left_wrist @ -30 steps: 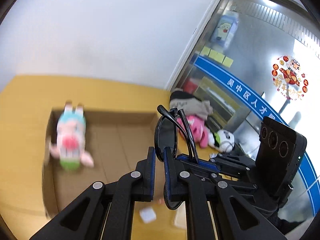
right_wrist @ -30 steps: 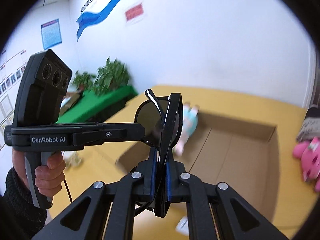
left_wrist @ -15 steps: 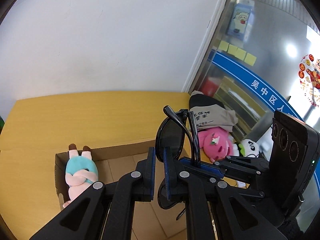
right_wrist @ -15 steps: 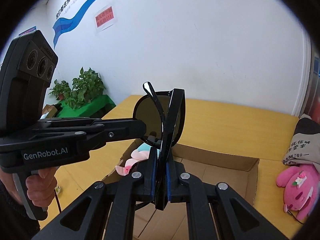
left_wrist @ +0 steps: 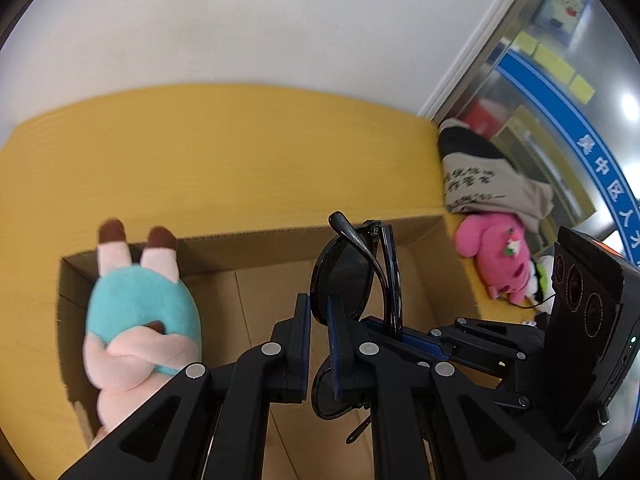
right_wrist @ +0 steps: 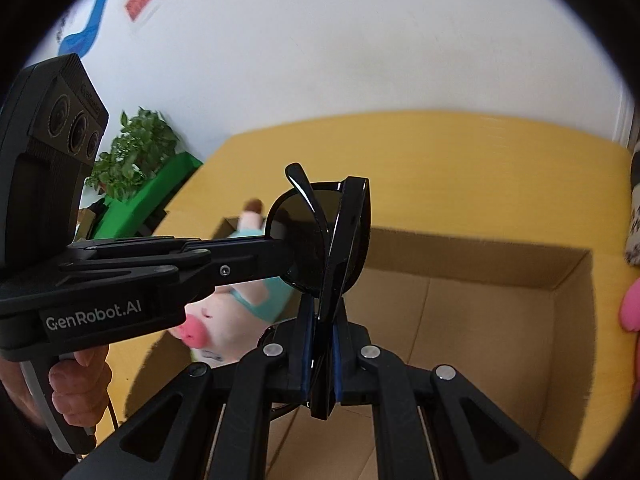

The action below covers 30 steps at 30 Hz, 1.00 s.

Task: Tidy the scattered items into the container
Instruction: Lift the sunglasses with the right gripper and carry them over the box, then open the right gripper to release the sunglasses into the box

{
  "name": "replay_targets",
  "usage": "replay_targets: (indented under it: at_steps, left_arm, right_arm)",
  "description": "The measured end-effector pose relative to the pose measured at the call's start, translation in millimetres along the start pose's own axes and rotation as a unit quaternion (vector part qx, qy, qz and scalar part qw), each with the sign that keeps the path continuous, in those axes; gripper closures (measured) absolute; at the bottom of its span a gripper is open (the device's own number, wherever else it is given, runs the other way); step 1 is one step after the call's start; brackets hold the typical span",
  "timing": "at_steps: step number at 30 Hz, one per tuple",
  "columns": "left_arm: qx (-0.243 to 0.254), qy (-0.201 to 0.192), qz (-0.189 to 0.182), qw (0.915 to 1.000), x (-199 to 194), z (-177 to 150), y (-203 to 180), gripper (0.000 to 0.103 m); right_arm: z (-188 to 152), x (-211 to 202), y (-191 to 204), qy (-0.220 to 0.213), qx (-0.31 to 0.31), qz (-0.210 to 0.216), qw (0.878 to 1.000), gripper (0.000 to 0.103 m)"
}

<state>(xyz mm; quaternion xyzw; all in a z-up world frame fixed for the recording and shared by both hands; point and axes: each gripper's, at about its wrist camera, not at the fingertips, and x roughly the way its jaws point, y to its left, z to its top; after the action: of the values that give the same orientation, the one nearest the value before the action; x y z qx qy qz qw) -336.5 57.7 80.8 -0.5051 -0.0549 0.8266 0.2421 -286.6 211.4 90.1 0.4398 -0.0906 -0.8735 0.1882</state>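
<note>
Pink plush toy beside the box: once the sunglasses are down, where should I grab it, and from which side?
Take the pink plush toy across its rounded body, the fullest, softest part. Come down from the cardboard box side, which looks open: the folded garment lies against its far end and a white toy sits close behind.

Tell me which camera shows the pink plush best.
Left wrist view. The pink plush lies whole and sharp on the yellow table, outside the box, beside the folded cloth. The right wrist view catches only a pink sliver at its right edge, past the box wall.
</note>
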Motion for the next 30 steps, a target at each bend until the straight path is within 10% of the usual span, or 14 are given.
replay_targets:
  at_steps: [18,25,30]
  left_arm:
    - [-0.009,0.078,0.069,0.9945,96,-21,19,0.095]
    - [0.0,-0.019,0.068,0.9975,13,-26,5,0.032]
    - [0.04,-0.136,0.098,0.985,-78,-70,-30,0.017]
  right_arm:
    - [-38,92,-41,0.07,0.044,0.012,0.997,0.08]
    - [-36,36,-25,0.015,0.021,-0.003,1.0,0.048]
    - [-59,-41,1,-0.036,-0.013,-0.035,0.999,0.027]
